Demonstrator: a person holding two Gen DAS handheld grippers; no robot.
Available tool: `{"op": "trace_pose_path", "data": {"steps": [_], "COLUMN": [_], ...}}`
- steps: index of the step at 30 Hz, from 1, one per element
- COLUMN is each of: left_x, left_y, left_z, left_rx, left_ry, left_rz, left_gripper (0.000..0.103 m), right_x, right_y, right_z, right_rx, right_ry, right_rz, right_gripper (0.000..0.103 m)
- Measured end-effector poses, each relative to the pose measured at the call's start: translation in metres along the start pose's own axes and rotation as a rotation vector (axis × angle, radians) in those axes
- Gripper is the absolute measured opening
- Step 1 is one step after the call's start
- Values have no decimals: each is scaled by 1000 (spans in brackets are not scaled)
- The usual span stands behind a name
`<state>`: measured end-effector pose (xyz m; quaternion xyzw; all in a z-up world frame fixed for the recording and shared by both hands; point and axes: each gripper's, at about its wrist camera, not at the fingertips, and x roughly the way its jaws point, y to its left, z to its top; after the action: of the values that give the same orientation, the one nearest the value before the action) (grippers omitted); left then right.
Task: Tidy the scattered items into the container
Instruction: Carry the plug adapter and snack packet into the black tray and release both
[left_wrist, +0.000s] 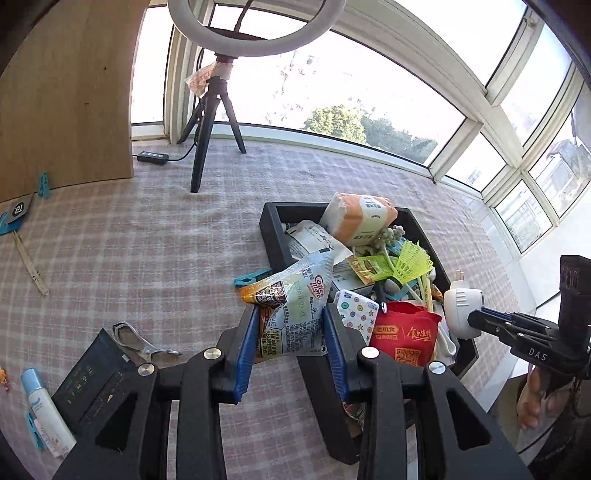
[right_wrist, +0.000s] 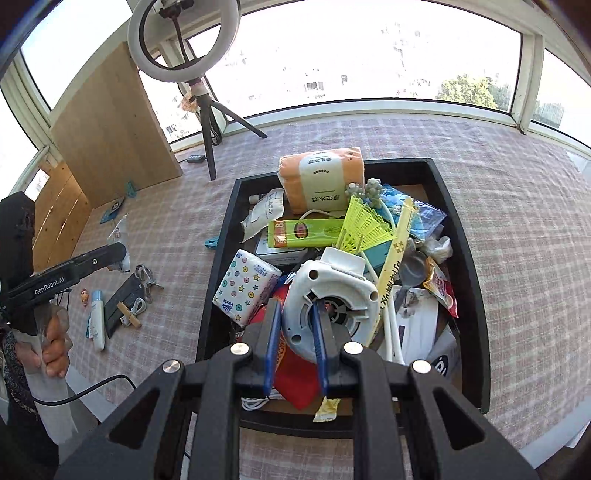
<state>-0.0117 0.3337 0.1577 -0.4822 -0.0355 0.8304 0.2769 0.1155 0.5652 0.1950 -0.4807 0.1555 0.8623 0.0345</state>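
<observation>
The left gripper holds a snack packet between its fingers, above the near edge of the black tray. The right gripper grips the rim of a white plastic device over the full tray. Scissors lie on the desk.

Tray interior: the black tray is heaped above its rim, with no bare floor showing; the tissue pack fills the far end.
Above the heap: taken by the white device and the snack bag.
Cloth left of the tray: a wide bare stretch of checked tablecloth.
Far left: the tripod and wooden board stand upright.
Near left: scissors, a dark packet and a tube lie close together.
</observation>
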Motion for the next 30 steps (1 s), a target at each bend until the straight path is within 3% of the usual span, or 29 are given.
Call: {"op": "trace_pose_path", "data": {"steps": [4,10,12,14,15,16,17,27,30], "left_x": [29,62,72,80,82,83,83,65,56], "left_y": [-45,-91,-105,-118,-121,-124,-125,-114,-105], "left_z": [19,37,43,47,48,48,49,45,42], "left_rx": [37,84,114,133,138,145,149,152,140], "left_ry": [14,35,39,43,41,39,41,33,23], "left_rz": [-34,-56,-88,-68,-61,-62,-54,-23,-6], "left_gripper": [33,33,37,52,54,54,54,54,54], "right_x": [-2,-7,-8,-13,-16,-20,-24,-24,-19], "right_y": [-40,-68,-71,-72,-72,-72,-73,-63,-52], "right_z": [1,2,3,5,6,7,8,14,16], "right_rx": [42,70,63,51,51,54,55,51,28], "right_ry": [7,-1,-7,-22,-30,-47,-66,-91,-81], "right_rz": [-13,-9,9,32,28,28,31,35,39], "right_gripper": [17,17,17,23,28,41,44,45,49]}}
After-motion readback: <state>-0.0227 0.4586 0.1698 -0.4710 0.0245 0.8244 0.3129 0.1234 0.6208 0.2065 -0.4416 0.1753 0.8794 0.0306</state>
